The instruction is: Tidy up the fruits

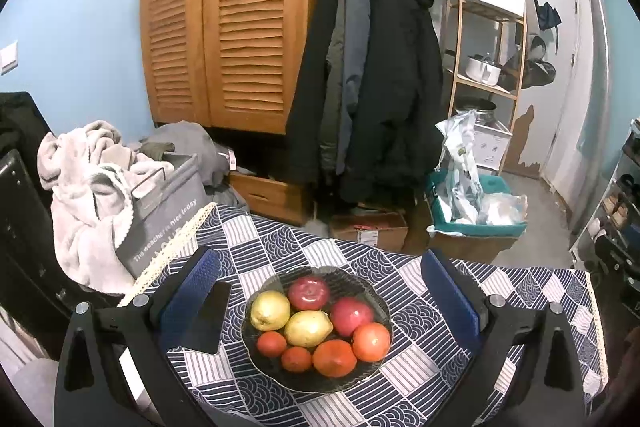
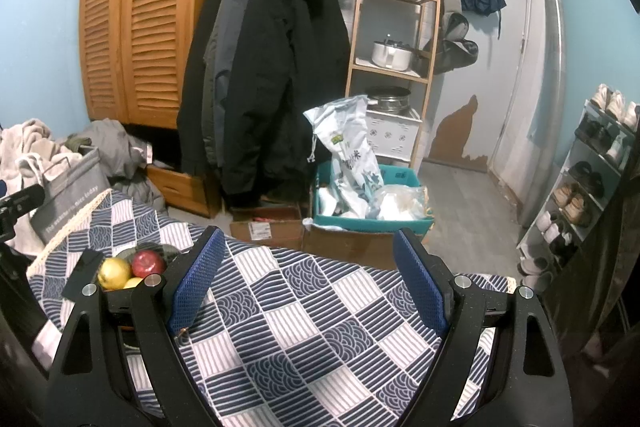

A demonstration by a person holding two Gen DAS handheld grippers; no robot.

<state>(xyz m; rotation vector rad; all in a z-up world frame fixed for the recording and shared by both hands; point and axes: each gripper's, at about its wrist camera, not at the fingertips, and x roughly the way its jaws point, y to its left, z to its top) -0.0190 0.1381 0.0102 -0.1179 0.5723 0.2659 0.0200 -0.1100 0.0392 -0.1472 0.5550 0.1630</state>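
While the left wrist view looks down over the patterned tablecloth (image 1: 420,355), the left gripper (image 1: 320,291) stands released, its blue-padded fingers (image 1: 192,291) spread wide to either side of a dark glass plate (image 1: 256,355) and touching nothing. That plate lies on the cloth between the two fingers, apart from both. On the plate, two red apples (image 1: 309,291) sit at the far side, a yellow lemon (image 1: 308,327) lies at its middle with a second yellow fruit (image 1: 270,310) to the left, and four orange fruits (image 1: 334,357) line the near rim. Beyond the plate's left edge stands a grey laundry basket (image 1: 168,223) heaped with pale cloth.

Seen from the right wrist view, the right gripper (image 2: 312,279) is likewise released, its fingers (image 2: 196,287) wide apart over bare tablecloth with nothing between them. The plate (image 2: 168,250) lies well to the left of the gripper, outside its left finger and partly hidden behind the gripper's frame; only a red apple (image 2: 148,263) and the yellow fruit (image 2: 115,271) show clearly.
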